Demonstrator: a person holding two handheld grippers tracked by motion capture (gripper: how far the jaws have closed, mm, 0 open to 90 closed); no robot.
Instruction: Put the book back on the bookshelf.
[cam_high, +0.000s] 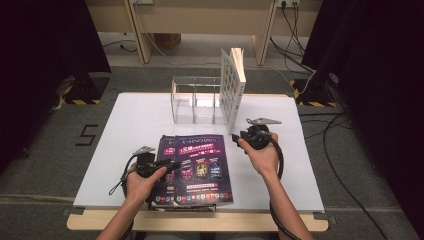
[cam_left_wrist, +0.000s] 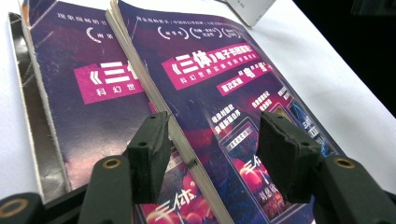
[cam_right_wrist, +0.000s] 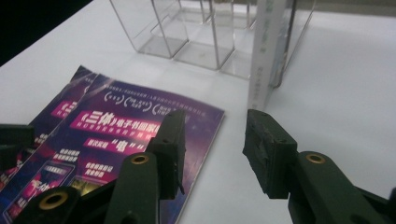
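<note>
Two purple books (cam_high: 200, 167) lie overlapped at the desk's (cam_high: 130, 125) near edge. Our left gripper (cam_left_wrist: 212, 154) straddles the top book's spine, jaws wide, holding nothing. Right gripper (cam_right_wrist: 212, 154) hovers open beside the clear rack (cam_high: 197, 100), where one book (cam_high: 234, 85) stands. We judge pickup comes next: close on the spine.

free: bare table (cam_high: 135, 125) left of magazines (cam_high: 200, 167) | blocked: clear organizer (cam_high: 195, 100), upright book (cam_high: 232, 87) behind
</note>
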